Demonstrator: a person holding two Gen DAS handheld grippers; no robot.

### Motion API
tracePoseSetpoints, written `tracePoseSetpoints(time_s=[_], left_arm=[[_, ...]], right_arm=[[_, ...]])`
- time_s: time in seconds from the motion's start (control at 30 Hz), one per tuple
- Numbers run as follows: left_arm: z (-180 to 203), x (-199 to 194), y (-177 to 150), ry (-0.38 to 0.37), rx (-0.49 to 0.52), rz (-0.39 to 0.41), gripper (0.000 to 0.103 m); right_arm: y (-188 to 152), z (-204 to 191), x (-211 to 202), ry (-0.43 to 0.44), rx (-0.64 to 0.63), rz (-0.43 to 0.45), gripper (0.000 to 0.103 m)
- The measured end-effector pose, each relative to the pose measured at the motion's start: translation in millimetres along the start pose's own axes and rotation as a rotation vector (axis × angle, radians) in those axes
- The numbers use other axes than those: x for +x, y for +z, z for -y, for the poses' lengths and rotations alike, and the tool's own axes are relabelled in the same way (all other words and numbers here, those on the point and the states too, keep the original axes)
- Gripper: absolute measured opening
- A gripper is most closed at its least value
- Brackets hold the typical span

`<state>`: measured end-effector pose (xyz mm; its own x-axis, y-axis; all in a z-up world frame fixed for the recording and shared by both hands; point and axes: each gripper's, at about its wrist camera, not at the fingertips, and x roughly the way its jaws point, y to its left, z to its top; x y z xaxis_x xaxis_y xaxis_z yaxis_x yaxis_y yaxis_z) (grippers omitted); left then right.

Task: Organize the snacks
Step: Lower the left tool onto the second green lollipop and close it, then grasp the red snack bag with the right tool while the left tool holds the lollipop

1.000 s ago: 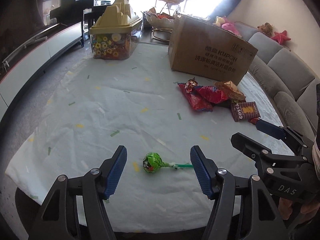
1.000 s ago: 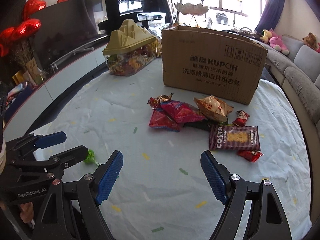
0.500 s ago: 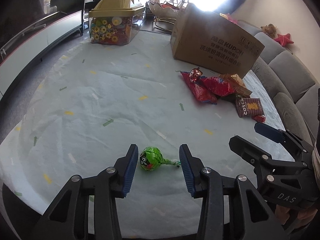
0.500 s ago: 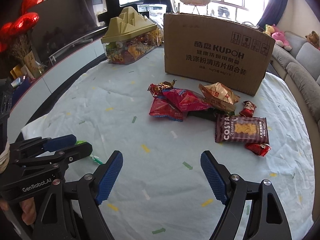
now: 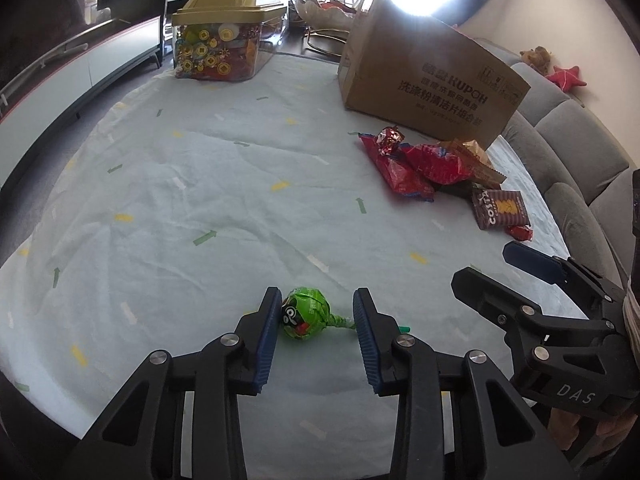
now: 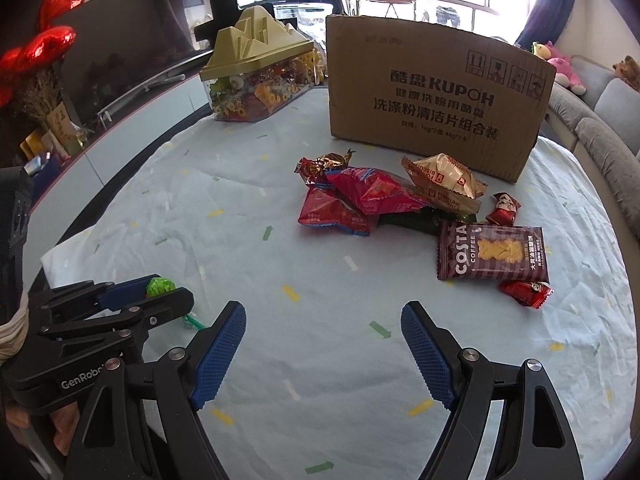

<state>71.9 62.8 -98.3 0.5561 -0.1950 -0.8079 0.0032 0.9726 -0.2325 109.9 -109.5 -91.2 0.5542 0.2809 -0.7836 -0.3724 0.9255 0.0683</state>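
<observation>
A green-wrapped lollipop (image 5: 305, 315) lies on the pale tablecloth (image 5: 200, 184) near the front edge, its stick pointing right. My left gripper (image 5: 317, 296) straddles it and its jaws are closing: the left pad touches the candy head, and the right pad stands over the twisted wrapper neck, the stick running on past it. From the right wrist view the lollipop (image 6: 160, 286) peeks out between the left gripper's fingers (image 6: 132, 294). My right gripper (image 6: 324, 310) hovers wide open over bare cloth, with nothing between its fingers. A pile of snack packets (image 6: 360, 196) and a Costa biscuit pack (image 6: 492, 254) lie ahead of it.
A brown cardboard box (image 6: 436, 96) stands behind the snacks. A clear candy container with a gold mountain-shaped lid (image 6: 256, 88) sits at the back left. A grey sofa (image 5: 576, 160) runs along the right side. The right gripper (image 5: 490, 264) is close to the left one.
The left gripper's jaws have narrowed from wide apart to close about the lollipop, and the gripper has come nearer to it. The right gripper stays open in about the same place.
</observation>
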Motion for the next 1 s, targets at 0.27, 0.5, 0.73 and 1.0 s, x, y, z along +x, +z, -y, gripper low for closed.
tracePoseSetpoints(time_s=[0.27, 0.5, 0.73, 1.0], left_arm=[[16, -7, 13, -0.021, 0.061, 0.048, 0.036], [29, -9, 31, 0.001, 0.122, 0.100, 0.036], [37, -10, 41, 0.025, 0.143, 0.129, 0.036], [42, -11, 58, 0.060, 0.147, 0.166, 0.036]], right_arm=[[2, 6, -1, 0.013, 0.020, 0.008, 0.081], [10, 17, -8, -0.021, 0.034, 0.045, 0.081], [24, 31, -12, -0.038, 0.042, 0.092, 0.081], [49, 38, -9, 0.013, -0.013, 0.134, 0.081]])
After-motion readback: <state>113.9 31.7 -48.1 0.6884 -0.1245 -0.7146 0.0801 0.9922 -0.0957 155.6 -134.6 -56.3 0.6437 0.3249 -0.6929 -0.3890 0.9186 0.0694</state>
